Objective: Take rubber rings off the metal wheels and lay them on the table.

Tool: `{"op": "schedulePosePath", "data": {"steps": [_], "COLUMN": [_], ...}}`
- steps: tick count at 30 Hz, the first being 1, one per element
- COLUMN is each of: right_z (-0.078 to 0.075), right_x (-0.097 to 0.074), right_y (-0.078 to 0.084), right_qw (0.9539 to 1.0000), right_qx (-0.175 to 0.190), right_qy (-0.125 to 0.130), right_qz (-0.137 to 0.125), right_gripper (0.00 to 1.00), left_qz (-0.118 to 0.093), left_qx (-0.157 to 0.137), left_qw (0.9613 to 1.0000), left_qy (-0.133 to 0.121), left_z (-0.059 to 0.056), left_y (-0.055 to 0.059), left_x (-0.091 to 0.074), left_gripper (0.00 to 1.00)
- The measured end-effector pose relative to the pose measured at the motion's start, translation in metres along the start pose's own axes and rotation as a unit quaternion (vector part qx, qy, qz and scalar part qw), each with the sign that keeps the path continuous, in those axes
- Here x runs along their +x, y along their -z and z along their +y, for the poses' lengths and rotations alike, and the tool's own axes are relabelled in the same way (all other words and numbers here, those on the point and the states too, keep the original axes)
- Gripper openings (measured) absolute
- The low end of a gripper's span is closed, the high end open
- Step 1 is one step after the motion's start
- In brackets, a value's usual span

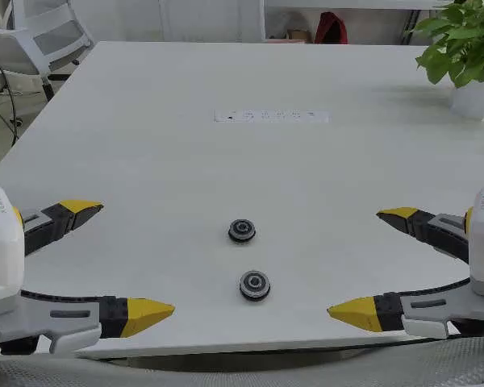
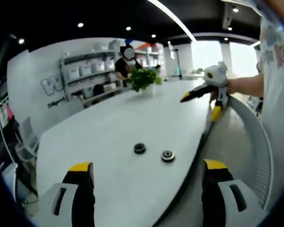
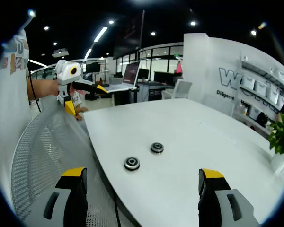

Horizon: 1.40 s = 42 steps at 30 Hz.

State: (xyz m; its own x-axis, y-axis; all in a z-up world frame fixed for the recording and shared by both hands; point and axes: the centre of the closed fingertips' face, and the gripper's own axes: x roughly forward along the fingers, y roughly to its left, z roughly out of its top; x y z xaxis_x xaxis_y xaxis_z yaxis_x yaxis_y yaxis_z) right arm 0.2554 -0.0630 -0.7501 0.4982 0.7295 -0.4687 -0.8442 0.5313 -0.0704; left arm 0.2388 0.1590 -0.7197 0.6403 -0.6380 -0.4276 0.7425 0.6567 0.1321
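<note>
Table [image 1: 226,161]: wheels [image 1: 242,230] [image 1: 255,285] between both hand-held grippers [image 1: 137,258] [image 1: 353,262].

Two wheels [image 1: 242,230] [image 1: 255,285] lie apart near the front edge of the white table [image 1: 226,161], one behind the other, each black-rimmed with a metal centre. The left gripper [image 1: 137,258] sits at lower left and the right gripper [image 1: 354,262] at lower right, both with jaws spread wide, yellow tips pointing inward, clear of the wheels. A socket strip [image 1: 272,116] is mid-table; a plant [image 1: 460,40] stands at the far right.
</note>
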Motion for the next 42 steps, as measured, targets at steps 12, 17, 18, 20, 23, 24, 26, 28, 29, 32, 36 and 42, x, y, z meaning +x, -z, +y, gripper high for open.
{"op": "schedulePosePath", "data": {"steps": [12,17,18,20,23,24,26,28,29,32,36,42], "right_z": [-0.0005,0.0001,-0.0004,-0.0011,-0.0021,-0.0022,-0.0024,-0.0021,-0.0020,-0.0020,-0.0029,-0.0031], "right_x": [0.0001,0.0003,0.0001,0.0001,0.0002,0.0003,0.0006,0.0007,0.0009,0.0015,0.0022,0.0042], "right_y": [0.0004,0.0006,0.0005,0.0002,0.0002,0.0004,0.0014,0.0022,0.0027,0.0031,0.0019,0.0005], "right_qw": [1.0000,1.0000,1.0000,1.0000,1.0000,1.0000,1.0000,1.0000,1.0000,1.0000,1.0000,1.0000], "right_qx": [0.000,-0.001,-0.001,-0.001,0.001,0.001,0.001,0.002,0.003,0.004,0.005,0.004], "right_qy": [0.002,0.001,0.001,0.002,0.002,0.002,0.001,0.001,0.000,-0.001,-0.001,-0.005], "right_qz": [0.000,0.002,0.002,0.002,0.001,0.001,0.003,0.004,0.004,0.004,0.001,0.002], "right_gripper": [0.99,0.99,0.99,0.99,0.99,0.99,0.99,0.99,0.99,0.99,0.99,0.99], "left_qz": [0.001,0.000,0.000,-0.001,-0.002,-0.002,-0.002,-0.003,-0.002,0.001,0.002,0.002], "left_qx": [0.004,0.004,0.004,0.004,0.003,0.003,0.003,0.002,0.002,0.006,0.007,0.006], "left_qw": [1.0000,1.0000,1.0000,1.0000,1.0000,1.0000,1.0000,1.0000,1.0000,1.0000,0.9999,0.9999], "left_qy": [0.000,0.001,0.001,0.001,0.002,0.002,0.002,0.004,0.005,0.007,0.009,0.009], "left_z": [0.0011,0.0015,0.0019,0.0027,0.0038,0.0040,0.0045,0.0041,0.0037,0.0027,0.0030,0.0054], "left_y": [-0.0005,-0.0009,-0.0009,-0.0010,-0.0010,-0.0009,-0.0009,-0.0009,-0.0007,0.0003,0.0008,0.0004], "left_x": [0.0001,0.0009,0.0011,0.0013,0.0021,0.0024,0.0031,0.0038,0.0042,0.0054,0.0059,0.0066], "left_gripper": [0.97,0.97,0.97,0.97,0.96,0.96,0.96,0.96,0.96,0.96,0.96,0.96]}}
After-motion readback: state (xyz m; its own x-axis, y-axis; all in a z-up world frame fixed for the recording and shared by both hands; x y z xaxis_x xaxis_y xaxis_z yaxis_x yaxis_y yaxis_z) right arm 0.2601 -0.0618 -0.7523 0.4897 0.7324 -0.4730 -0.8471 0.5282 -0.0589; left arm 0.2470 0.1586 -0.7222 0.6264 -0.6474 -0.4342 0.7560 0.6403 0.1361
